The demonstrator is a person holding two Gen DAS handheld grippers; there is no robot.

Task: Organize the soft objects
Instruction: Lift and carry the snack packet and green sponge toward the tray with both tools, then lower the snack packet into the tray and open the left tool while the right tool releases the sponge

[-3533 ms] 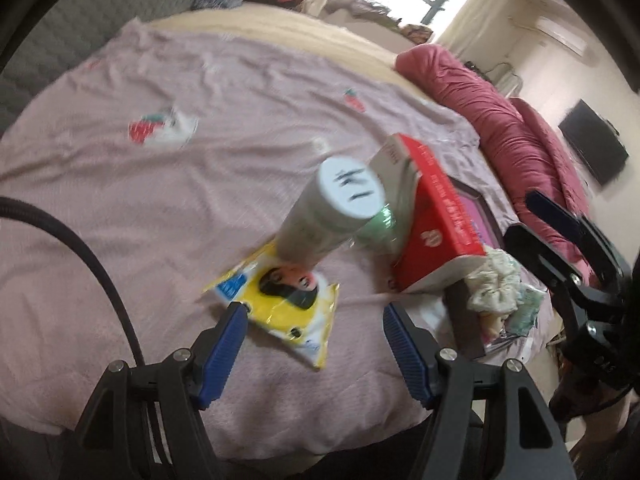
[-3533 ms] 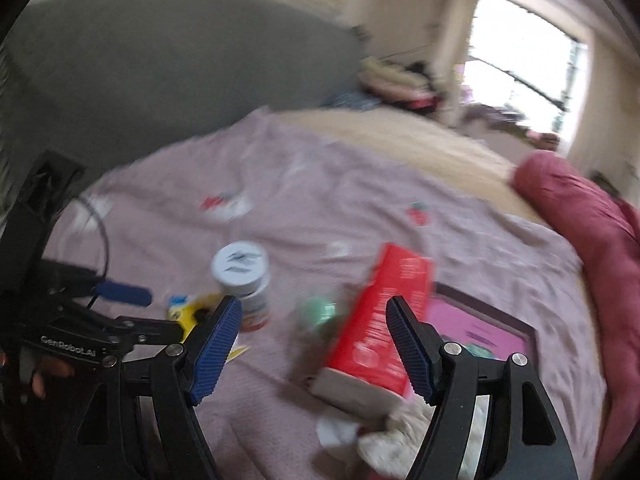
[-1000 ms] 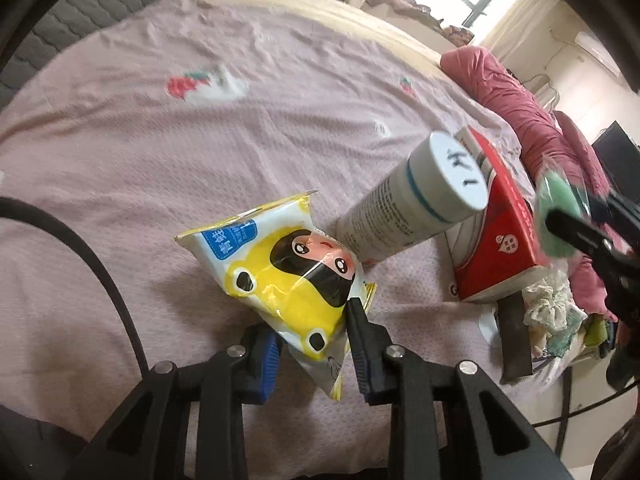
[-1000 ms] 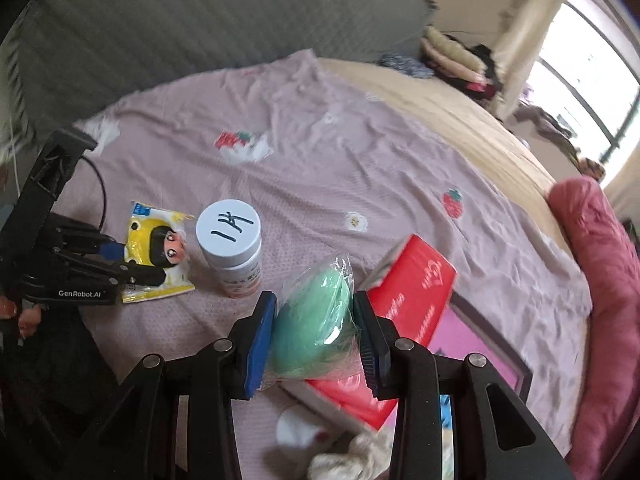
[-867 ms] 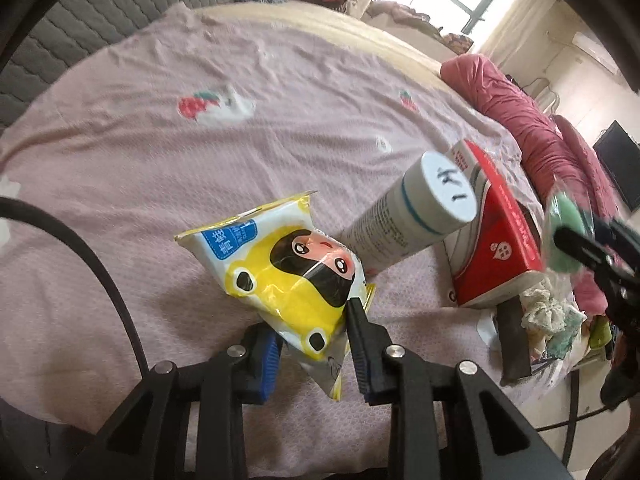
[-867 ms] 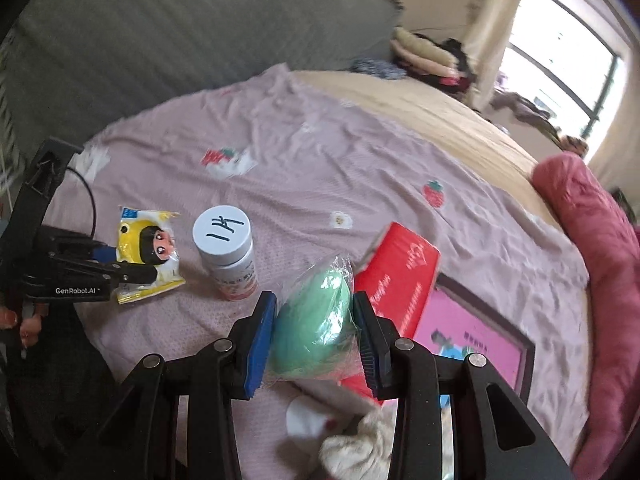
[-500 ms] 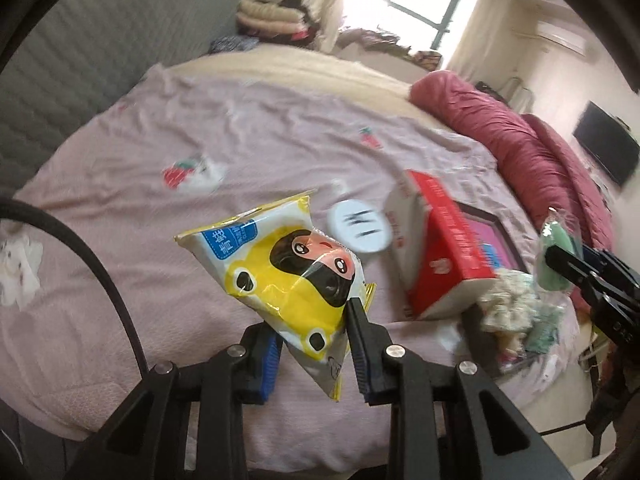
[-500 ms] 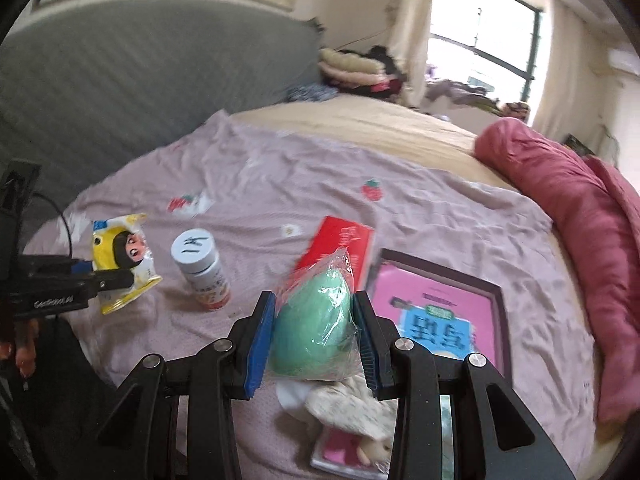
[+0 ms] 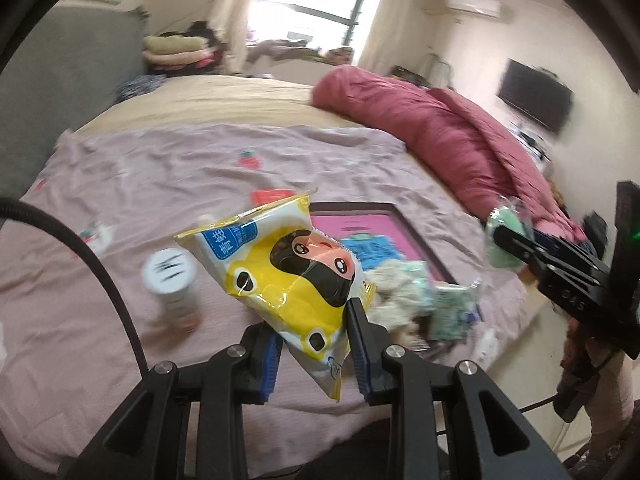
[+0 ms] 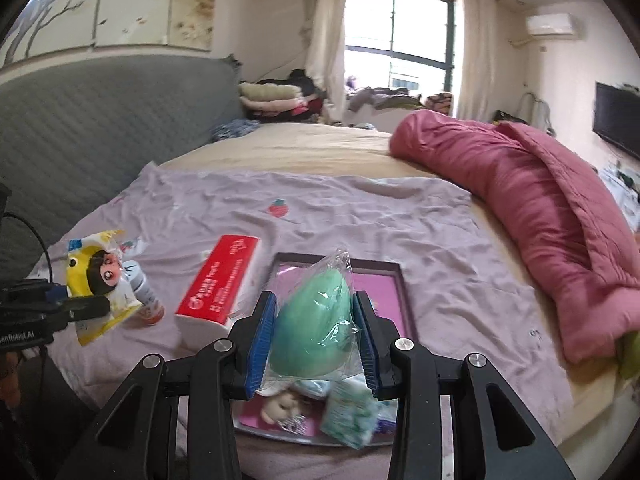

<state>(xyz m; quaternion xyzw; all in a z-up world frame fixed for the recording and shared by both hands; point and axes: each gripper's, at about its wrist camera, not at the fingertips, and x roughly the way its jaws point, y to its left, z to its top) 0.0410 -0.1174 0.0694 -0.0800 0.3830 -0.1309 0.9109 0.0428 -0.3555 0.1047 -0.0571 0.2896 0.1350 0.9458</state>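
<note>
A green egg-shaped sponge in clear wrap (image 10: 310,322) is clamped in the right hand-held gripper (image 10: 312,338) above the pink tray (image 10: 394,276), a cartoon snack packet (image 9: 288,268) pinched in the left hand-held gripper (image 9: 314,344), seemingly for sorting.

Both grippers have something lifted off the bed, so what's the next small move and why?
Probably lower the right gripper and set its green sponge down in the pink tray just below, where other soft items already lie.
</note>
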